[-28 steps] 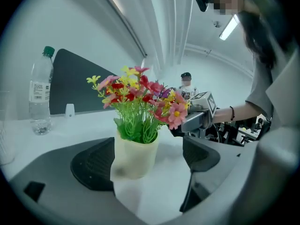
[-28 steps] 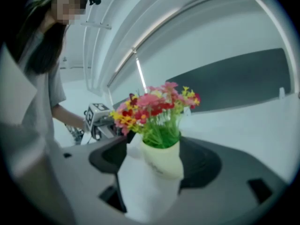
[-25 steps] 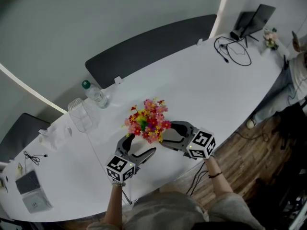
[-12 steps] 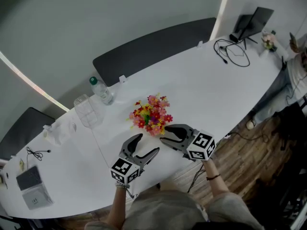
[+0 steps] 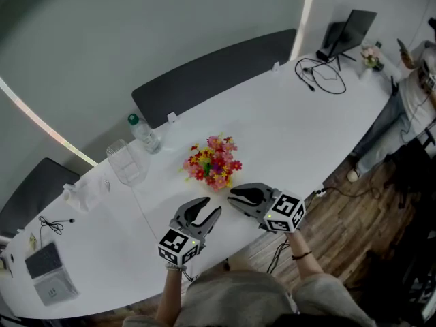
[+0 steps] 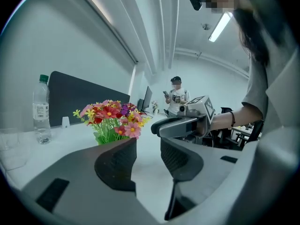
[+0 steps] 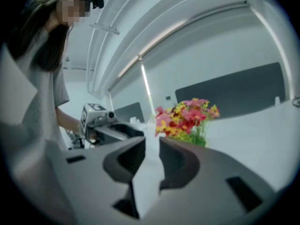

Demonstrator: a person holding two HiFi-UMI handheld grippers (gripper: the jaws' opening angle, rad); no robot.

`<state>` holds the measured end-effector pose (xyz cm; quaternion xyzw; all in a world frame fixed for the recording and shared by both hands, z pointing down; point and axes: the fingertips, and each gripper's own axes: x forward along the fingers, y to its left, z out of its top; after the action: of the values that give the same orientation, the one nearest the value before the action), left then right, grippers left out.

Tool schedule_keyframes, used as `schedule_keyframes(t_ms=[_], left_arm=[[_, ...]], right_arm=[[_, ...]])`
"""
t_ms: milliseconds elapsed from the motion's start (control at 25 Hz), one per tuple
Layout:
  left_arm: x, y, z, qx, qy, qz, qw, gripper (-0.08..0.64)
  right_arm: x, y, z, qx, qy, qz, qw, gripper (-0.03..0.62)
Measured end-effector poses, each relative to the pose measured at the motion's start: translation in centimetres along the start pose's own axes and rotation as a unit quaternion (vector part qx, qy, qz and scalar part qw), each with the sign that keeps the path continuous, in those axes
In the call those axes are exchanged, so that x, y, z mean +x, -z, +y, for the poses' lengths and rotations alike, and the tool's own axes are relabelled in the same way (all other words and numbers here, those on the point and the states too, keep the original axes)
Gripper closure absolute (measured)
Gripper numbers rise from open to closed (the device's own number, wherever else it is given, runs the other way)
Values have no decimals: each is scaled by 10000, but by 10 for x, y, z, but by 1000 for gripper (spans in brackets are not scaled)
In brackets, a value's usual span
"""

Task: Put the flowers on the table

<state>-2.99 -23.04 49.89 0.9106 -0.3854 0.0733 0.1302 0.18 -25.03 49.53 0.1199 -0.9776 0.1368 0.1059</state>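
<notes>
Flowers [image 5: 212,162] stand upright on white table [image 5: 293,121], near front edge, touched by neither gripper. Left gripper [image 5: 210,208] near bunch, fingers closing, gap between them, nothing in it. Right gripper [image 5: 233,196] alongside, near flowers, fingers closing, slim gap, empty. Water bottle [image 5: 143,133] well apart, far-left of flowers.

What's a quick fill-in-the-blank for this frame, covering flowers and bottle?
1. The flowers stand on the white ___.
2. The bottle has a ___ cap.
3. In the head view, the bottle is to the ___ of the flowers.
Missing words: table; green; left.
</notes>
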Motion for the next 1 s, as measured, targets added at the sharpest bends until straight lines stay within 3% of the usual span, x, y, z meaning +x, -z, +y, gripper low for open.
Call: schedule_keyframes(t_ms=[280, 1000], left_arm=[[-3, -7, -8, 143, 2, -6, 9999, 476], [-3, -13, -22, 320, 190, -62, 9993, 528]], right_arm=[[-6, -2, 7, -108, 116, -78, 9998, 534], [-21, -13, 14, -185, 367, -416, 9983, 568]])
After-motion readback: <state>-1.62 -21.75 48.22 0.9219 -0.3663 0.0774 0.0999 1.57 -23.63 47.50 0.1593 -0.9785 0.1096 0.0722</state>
